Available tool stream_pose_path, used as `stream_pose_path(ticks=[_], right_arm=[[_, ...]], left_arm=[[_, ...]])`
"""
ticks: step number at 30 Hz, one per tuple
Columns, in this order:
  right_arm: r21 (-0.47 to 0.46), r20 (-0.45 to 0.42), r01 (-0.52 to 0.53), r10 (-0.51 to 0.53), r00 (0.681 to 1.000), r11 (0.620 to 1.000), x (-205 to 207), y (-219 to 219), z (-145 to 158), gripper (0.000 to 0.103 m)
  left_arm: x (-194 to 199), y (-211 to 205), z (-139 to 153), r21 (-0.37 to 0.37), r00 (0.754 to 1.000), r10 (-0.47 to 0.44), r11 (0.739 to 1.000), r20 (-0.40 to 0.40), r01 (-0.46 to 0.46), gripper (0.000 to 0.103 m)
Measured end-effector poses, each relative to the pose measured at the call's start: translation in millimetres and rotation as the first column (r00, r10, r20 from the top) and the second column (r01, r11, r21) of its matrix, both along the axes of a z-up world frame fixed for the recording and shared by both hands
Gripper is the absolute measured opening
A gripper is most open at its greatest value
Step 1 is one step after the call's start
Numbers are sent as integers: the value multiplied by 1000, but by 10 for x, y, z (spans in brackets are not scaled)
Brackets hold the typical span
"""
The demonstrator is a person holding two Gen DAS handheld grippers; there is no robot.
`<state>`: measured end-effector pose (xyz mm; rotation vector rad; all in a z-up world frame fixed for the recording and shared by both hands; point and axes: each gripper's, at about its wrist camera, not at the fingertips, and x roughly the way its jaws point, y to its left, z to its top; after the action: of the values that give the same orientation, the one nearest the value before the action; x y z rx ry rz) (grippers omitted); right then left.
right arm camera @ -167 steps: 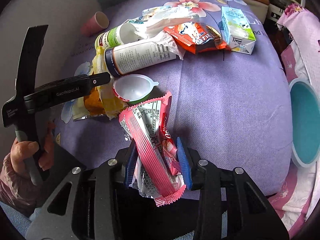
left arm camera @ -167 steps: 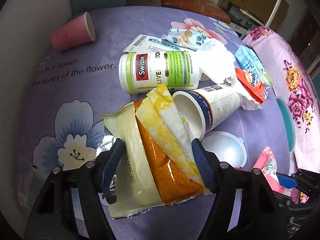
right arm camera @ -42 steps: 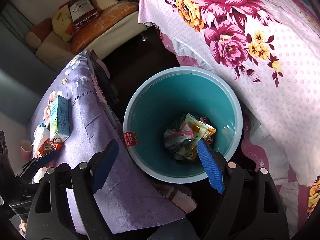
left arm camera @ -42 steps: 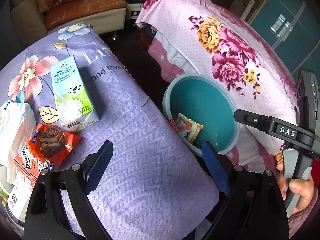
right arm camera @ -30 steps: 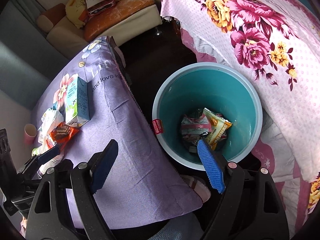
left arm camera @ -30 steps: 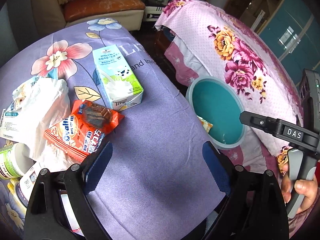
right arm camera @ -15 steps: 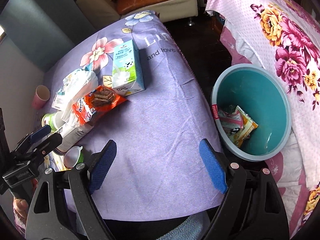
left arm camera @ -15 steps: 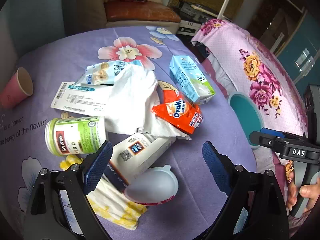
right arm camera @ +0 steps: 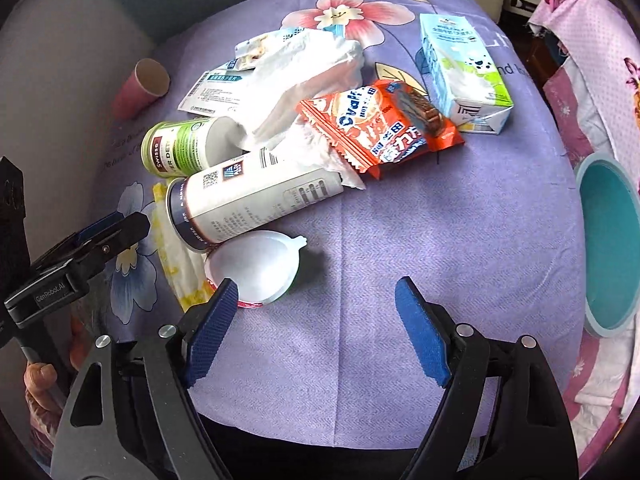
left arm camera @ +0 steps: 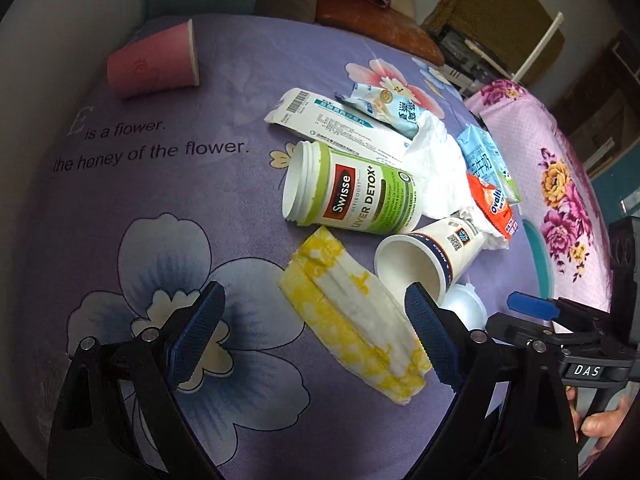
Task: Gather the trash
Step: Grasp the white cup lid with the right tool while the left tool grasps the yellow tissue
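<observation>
Left tongs gape over a crumpled yellow-and-white wrapper; right tongs, empty, are closing.

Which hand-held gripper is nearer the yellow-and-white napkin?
Left. The left hand-held gripper has the napkin between its open fingers; the right hand-held gripper, jaws closing, sits beside the white lid.
</observation>
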<state>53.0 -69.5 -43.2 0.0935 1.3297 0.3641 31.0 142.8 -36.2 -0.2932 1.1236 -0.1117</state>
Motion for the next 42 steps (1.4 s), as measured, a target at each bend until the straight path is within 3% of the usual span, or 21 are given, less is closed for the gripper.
stream_pose_path(ticks=[2, 6, 7, 10, 22, 32, 34, 38, 42], right_arm=[[-6, -11, -14, 14, 1000, 1000, 16, 83, -52, 57], [-8, -27, -19, 18, 999, 1000, 32, 164, -151, 51], [-11, -26, -22, 22, 999, 1000, 32, 179, -165, 44], [-30, -25, -55, 55, 998, 998, 24, 234, -222, 8], [-48, 66, 7, -4, 998, 999, -27, -209, -92, 6], [10, 55, 32, -32, 998, 999, -50, -414, -114, 9], [34, 42, 34, -36, 998, 999, -40, -424, -121, 10], [44, 38, 34, -36, 999, 998, -40, -411, -135, 21], [50, 41, 18, -20, 999, 999, -32, -343, -162, 24]], left_arm=[[-19, 31, -44, 0, 1000, 9, 1000, -13, -9, 92], [-44, -12, -115, 2, 999, 1, 1000, -33, -1, 92], [-59, -28, -128, 6, 999, -4, 1000, -36, 5, 92], [-77, -108, -167, 17, 998, -22, 1000, -51, 22, 92], [-60, -424, -236, 35, 995, -33, 999, -93, 36, 92], [-23, -665, -284, 189, 998, 15, 982, -67, -2, 91], [-63, -670, -280, 226, 999, 15, 974, -45, -5, 81], [-129, -613, -236, 238, 1000, 15, 971, -17, -11, 45], [-178, -451, -216, 205, 999, 32, 978, -22, -27, 26]])
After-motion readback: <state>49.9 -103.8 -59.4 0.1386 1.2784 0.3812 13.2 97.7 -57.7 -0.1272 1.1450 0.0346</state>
